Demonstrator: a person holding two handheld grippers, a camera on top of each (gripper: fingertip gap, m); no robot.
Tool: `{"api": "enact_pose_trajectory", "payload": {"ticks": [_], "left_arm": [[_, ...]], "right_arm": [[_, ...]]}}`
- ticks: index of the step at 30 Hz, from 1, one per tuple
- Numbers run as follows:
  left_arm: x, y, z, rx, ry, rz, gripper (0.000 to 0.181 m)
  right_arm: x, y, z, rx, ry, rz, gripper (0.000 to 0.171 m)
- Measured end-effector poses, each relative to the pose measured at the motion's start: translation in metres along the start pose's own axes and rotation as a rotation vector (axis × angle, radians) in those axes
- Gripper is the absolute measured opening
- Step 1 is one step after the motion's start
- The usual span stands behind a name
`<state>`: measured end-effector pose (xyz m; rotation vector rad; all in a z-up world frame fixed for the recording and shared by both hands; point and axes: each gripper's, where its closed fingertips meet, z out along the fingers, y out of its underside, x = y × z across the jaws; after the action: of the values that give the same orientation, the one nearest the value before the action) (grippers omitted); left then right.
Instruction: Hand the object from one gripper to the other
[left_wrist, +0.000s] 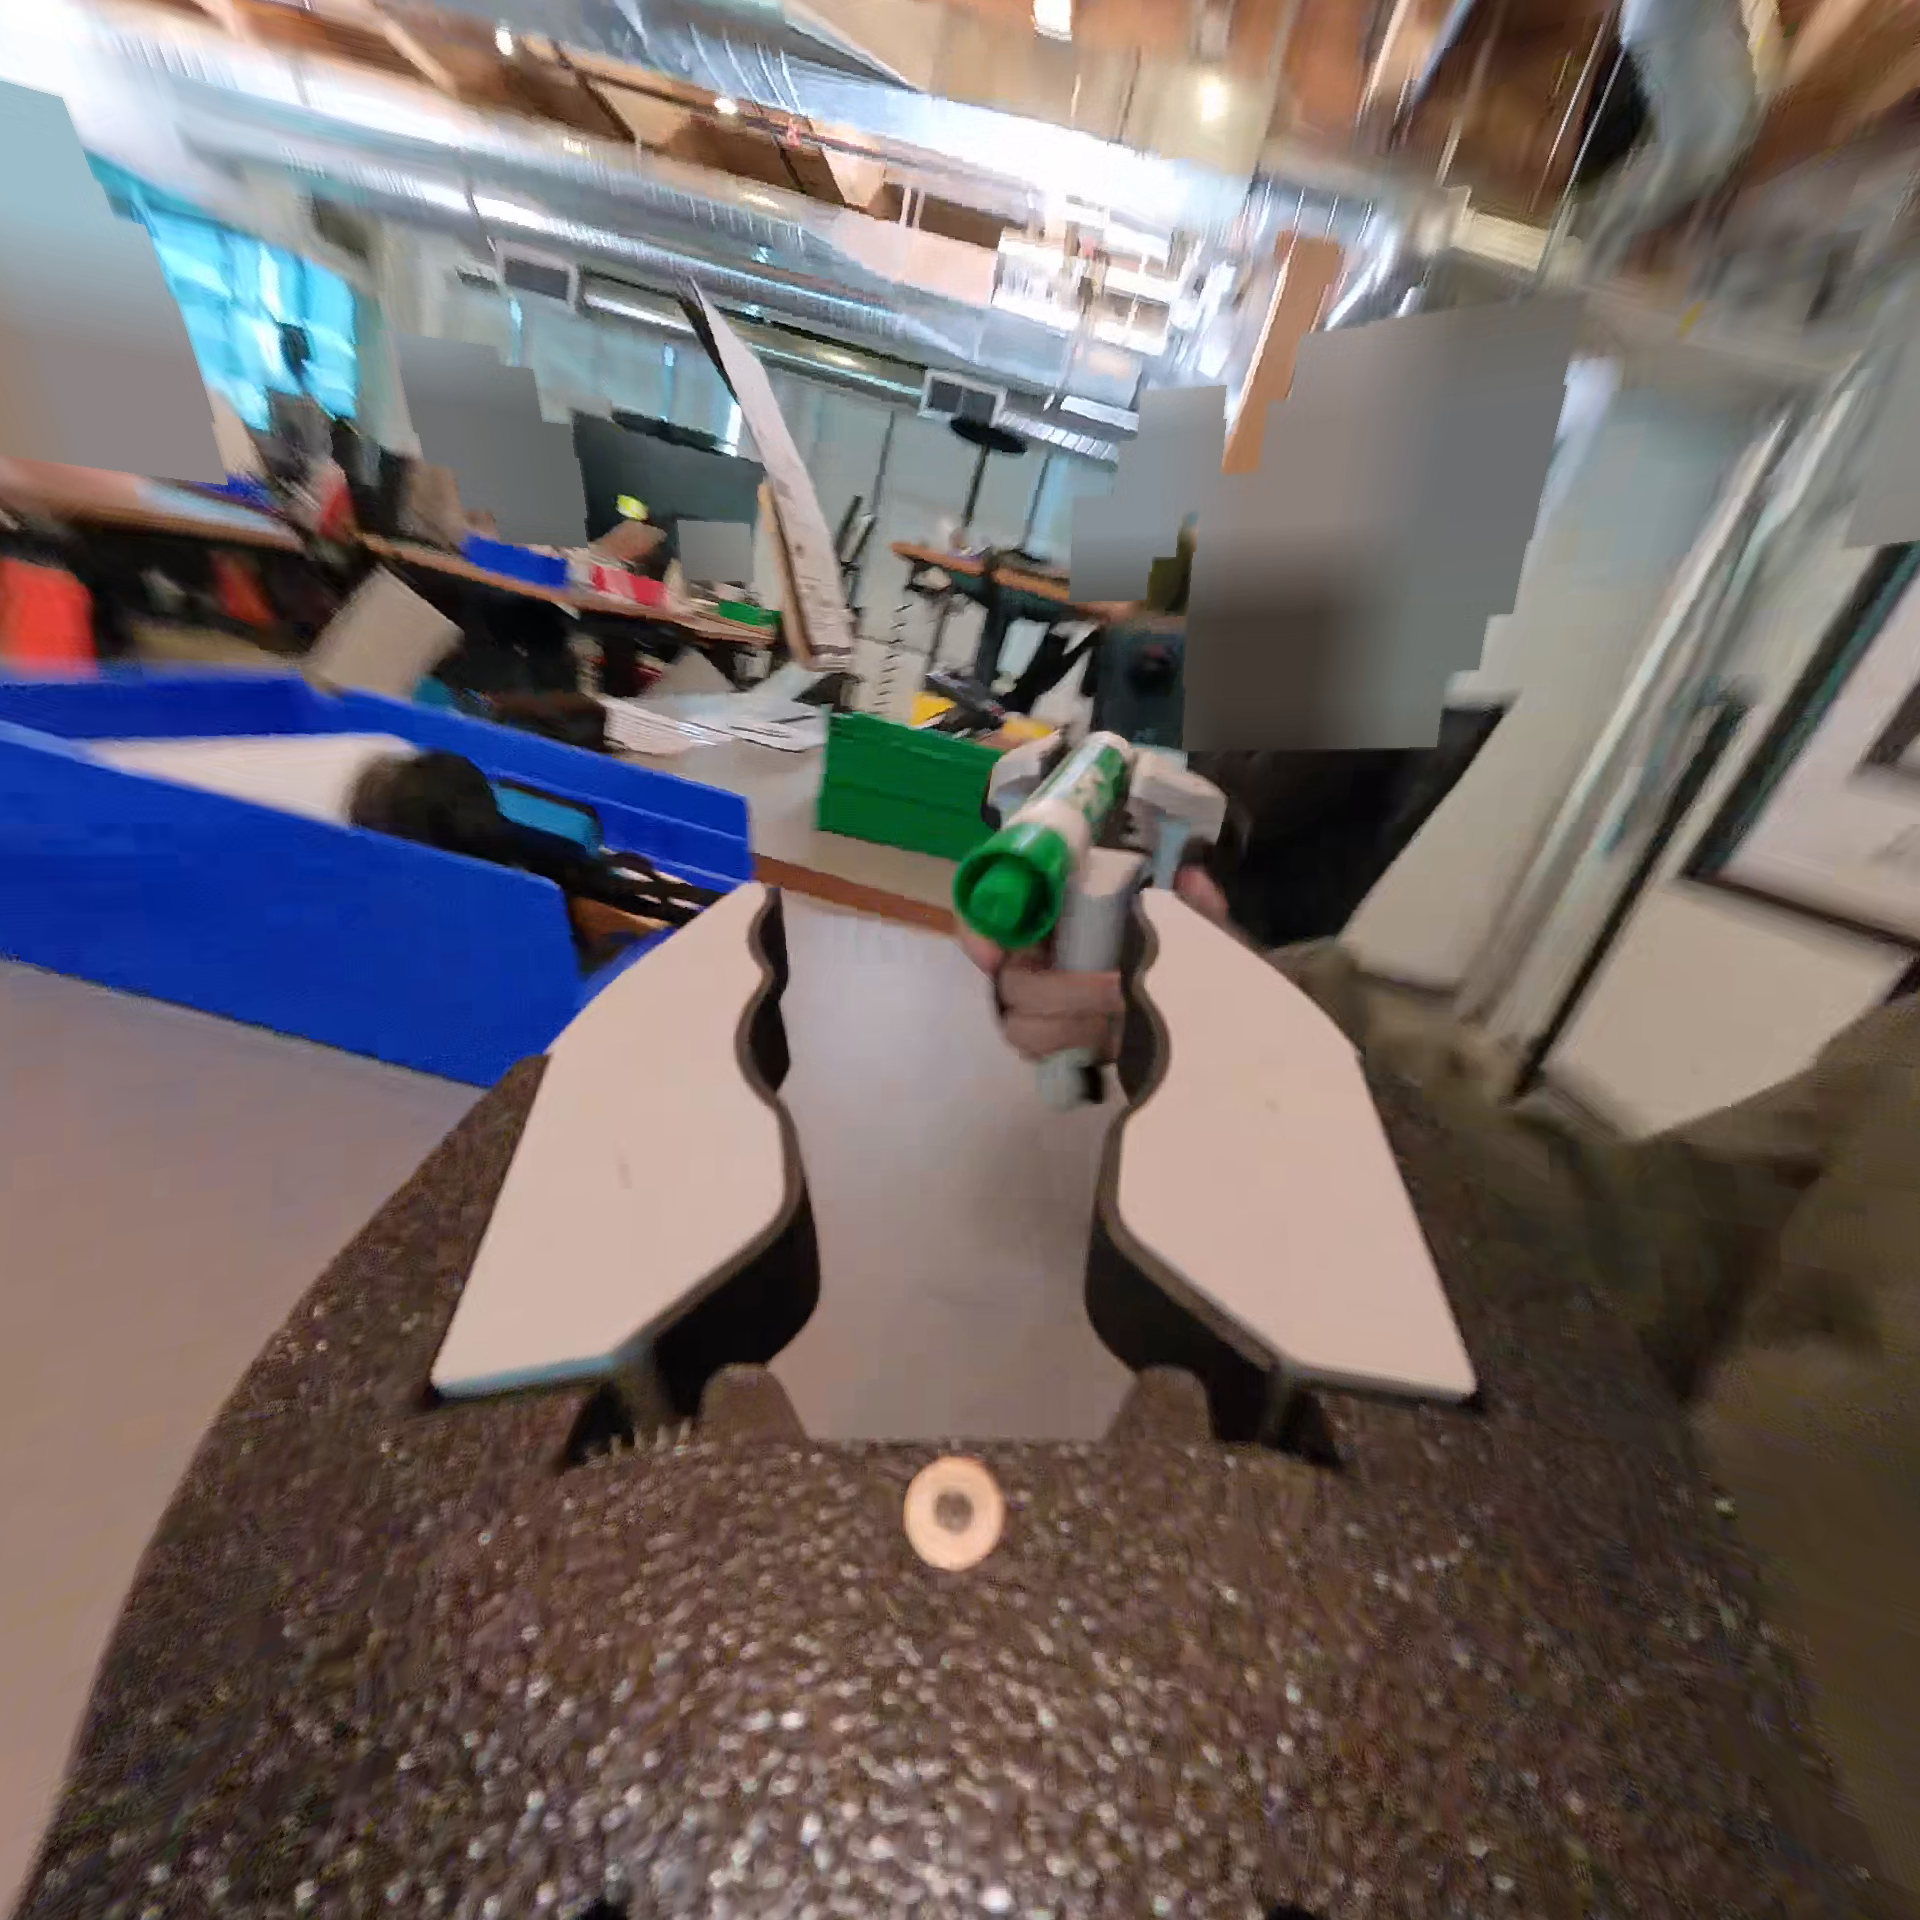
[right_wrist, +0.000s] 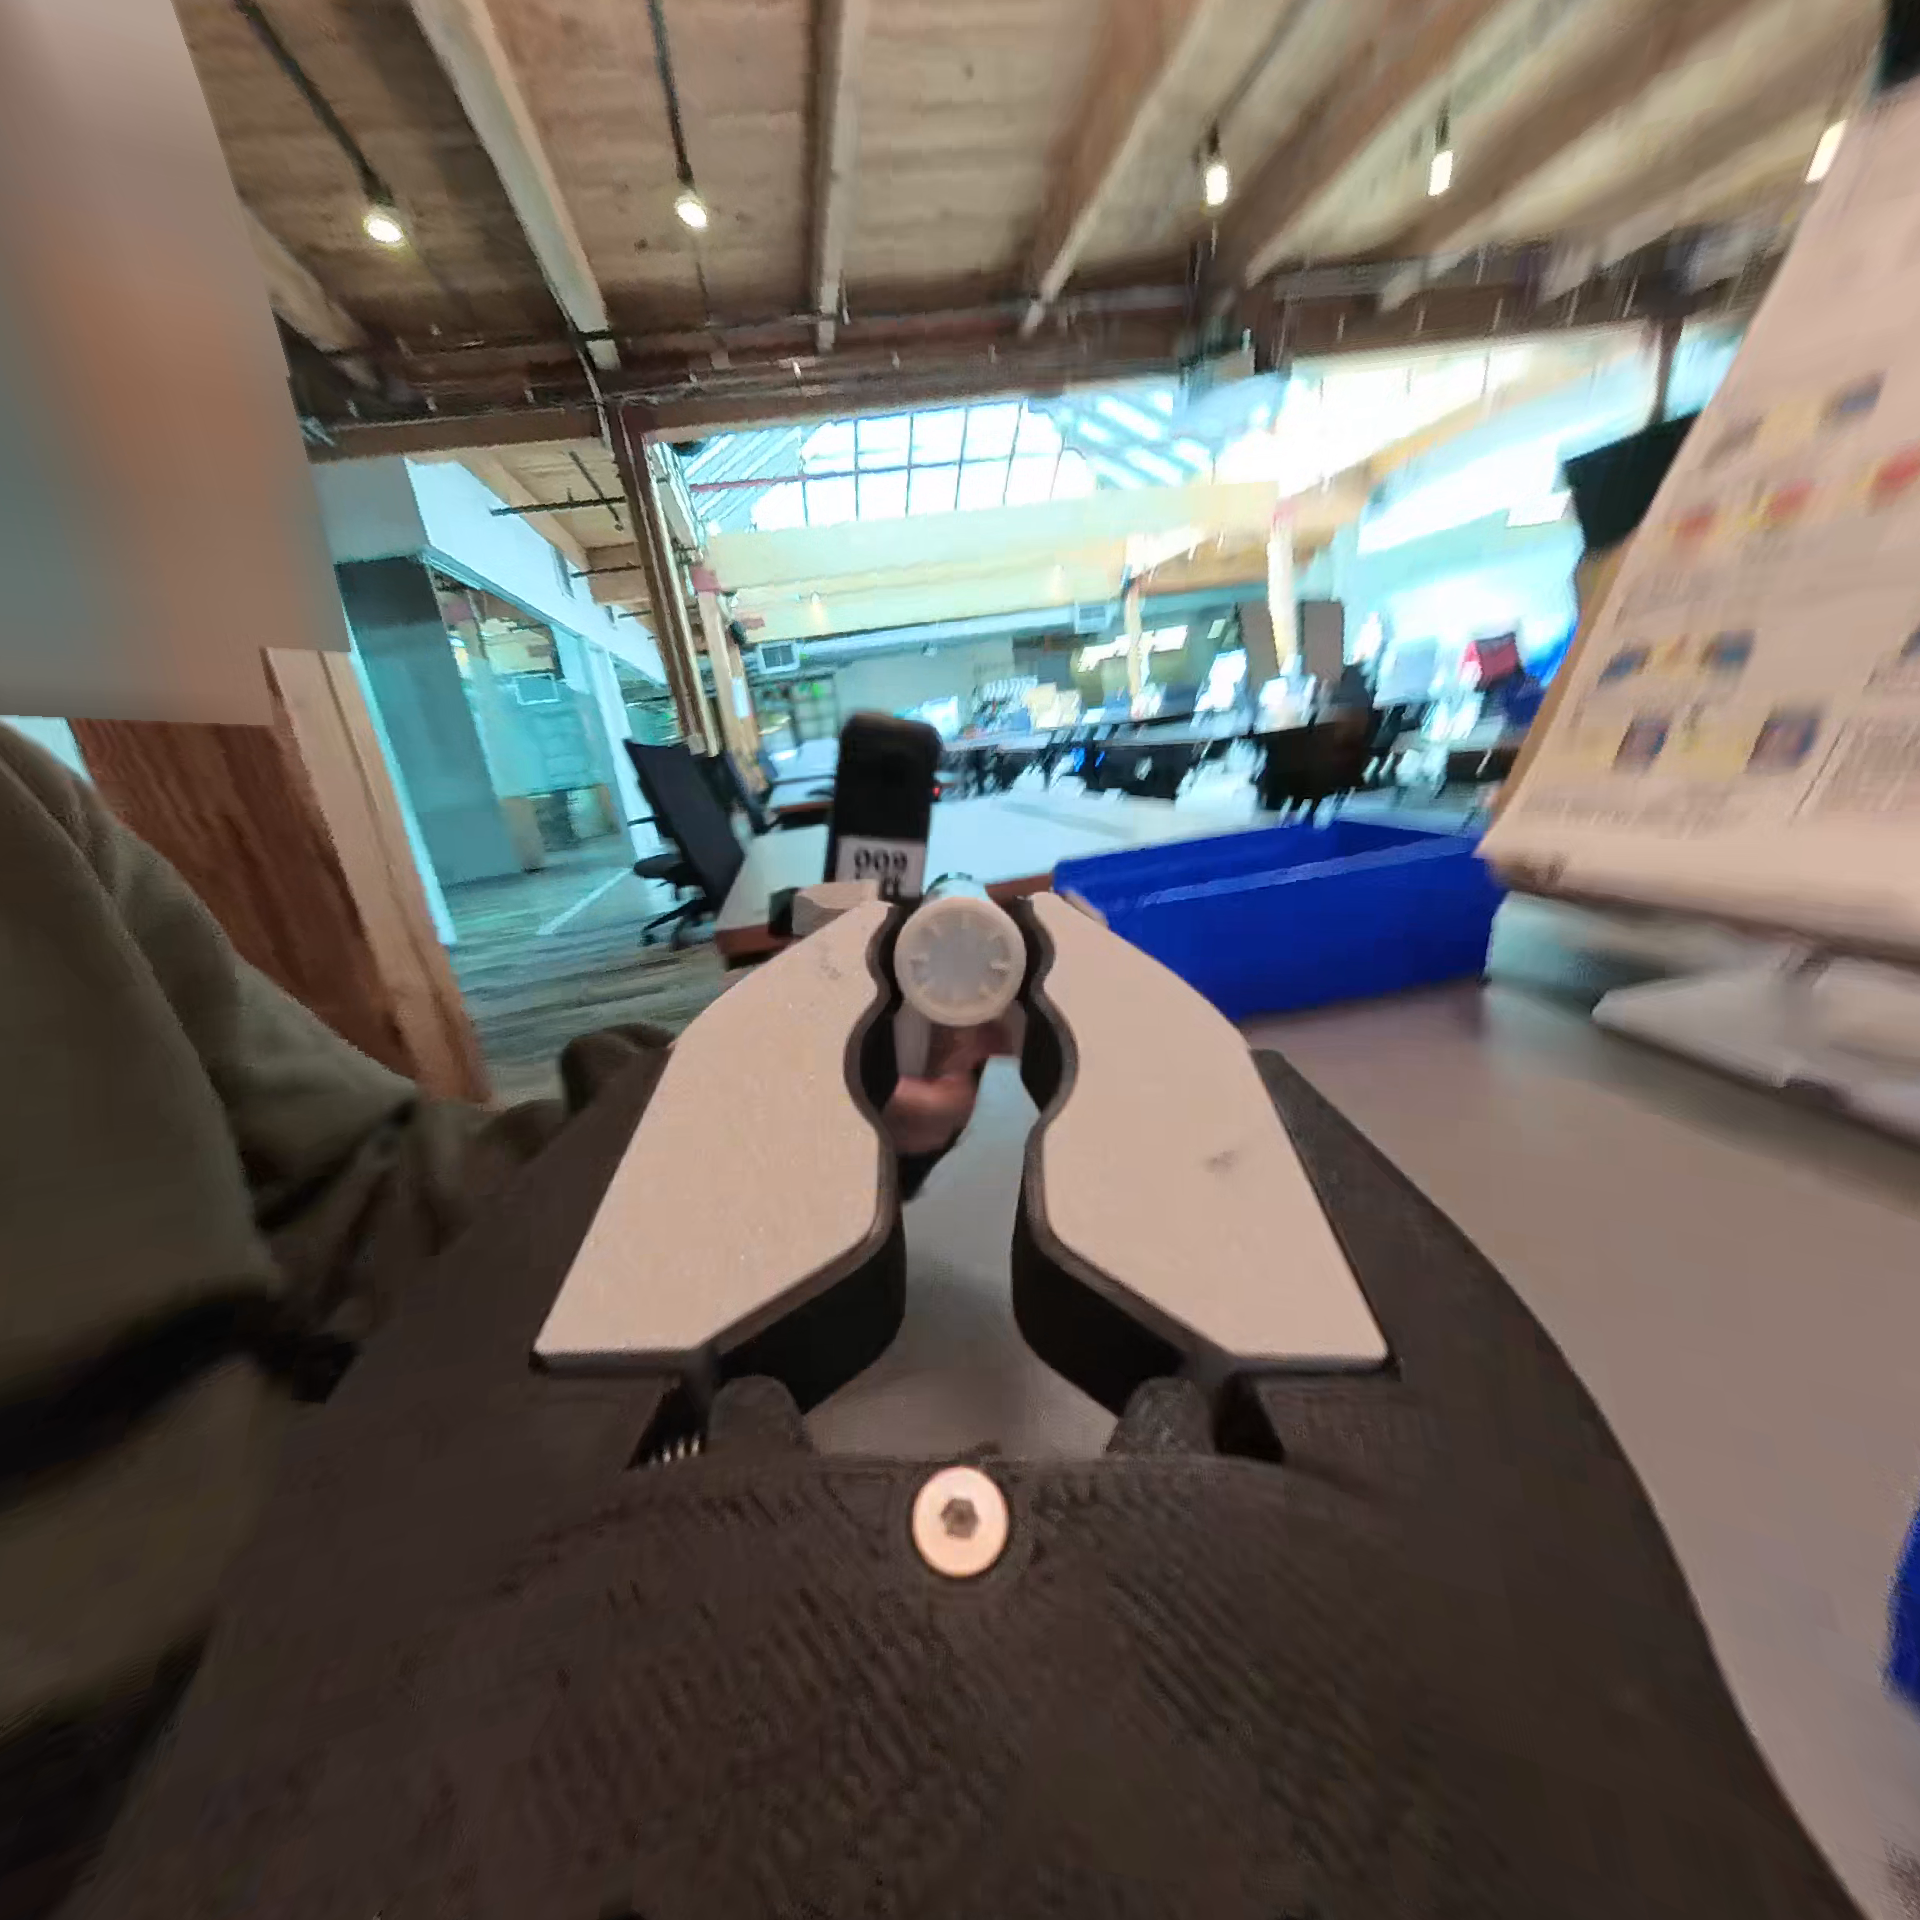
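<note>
A green-capped white marker (left_wrist: 1039, 842) is held in my right gripper (right_wrist: 958, 920), whose fingers are shut on its barrel. Its white end (right_wrist: 956, 961) faces the right wrist camera. In the left wrist view the right gripper (left_wrist: 1101, 831) holds the marker with the green cap pointing toward my left gripper (left_wrist: 956, 914). The left gripper is open and empty, its fingers wide apart. The cap sits just beyond its fingertips, slightly right of centre. A hand (left_wrist: 1049, 1008) grips the right gripper's handle. The left gripper (right_wrist: 883, 810) shows behind the marker in the right wrist view.
A blue bin (left_wrist: 260, 883) holding dark items stands on the grey table (left_wrist: 208, 1143) at left, and a green bin (left_wrist: 894, 790) sits farther back. A blue bin (right_wrist: 1278, 914) and a leaning printed board (right_wrist: 1714, 623) are at right. An olive sleeve (right_wrist: 156, 1039) is at left.
</note>
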<state>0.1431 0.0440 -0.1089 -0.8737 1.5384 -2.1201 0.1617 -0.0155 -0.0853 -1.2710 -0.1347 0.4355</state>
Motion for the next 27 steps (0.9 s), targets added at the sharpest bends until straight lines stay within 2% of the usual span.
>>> {"api": "enact_pose_trajectory", "payload": {"ticks": [3,5,9,14,16,18,22,23,25,27], "left_arm": [[-0.001,0.000,0.000,0.050,0.106,-0.311,0.061],[0.006,0.006,0.004,0.030,0.191,-0.432,0.061],[0.017,0.015,0.016,-0.003,0.256,-0.508,0.062],[0.022,0.018,0.026,0.015,0.288,-0.562,0.049],[0.021,0.016,0.027,0.043,0.291,-0.563,0.040],[0.021,0.014,0.026,0.066,0.300,-0.560,0.023],[0.016,0.016,0.023,0.048,0.229,-0.399,0.019],[0.012,0.019,0.022,0.020,0.183,-0.343,0.019],[-0.003,0.025,0.020,-0.037,0.035,-0.207,0.019],[-0.021,0.034,0.015,-0.156,-0.140,-0.044,0.019]], "right_arm": [[-0.004,-0.009,0.000,0.046,0.024,-0.153,0.020],[-0.002,-0.005,0.001,0.031,0.051,-0.236,0.020],[-0.005,0.004,0.009,-0.009,0.058,-0.354,0.020],[-0.004,0.022,0.021,-0.092,0.063,-0.424,0.020],[-0.004,0.027,0.025,-0.111,0.057,-0.434,0.020],[-0.006,0.032,0.027,-0.130,0.039,-0.425,0.020],[0.001,0.047,0.024,-0.241,0.070,-0.354,0.020],[0.005,0.050,0.022,-0.278,0.090,-0.330,0.024],[0.013,0.044,0.017,-0.290,0.162,-0.300,0.046],[0.017,0.025,0.018,-0.247,0.234,-0.311,0.046]]}}
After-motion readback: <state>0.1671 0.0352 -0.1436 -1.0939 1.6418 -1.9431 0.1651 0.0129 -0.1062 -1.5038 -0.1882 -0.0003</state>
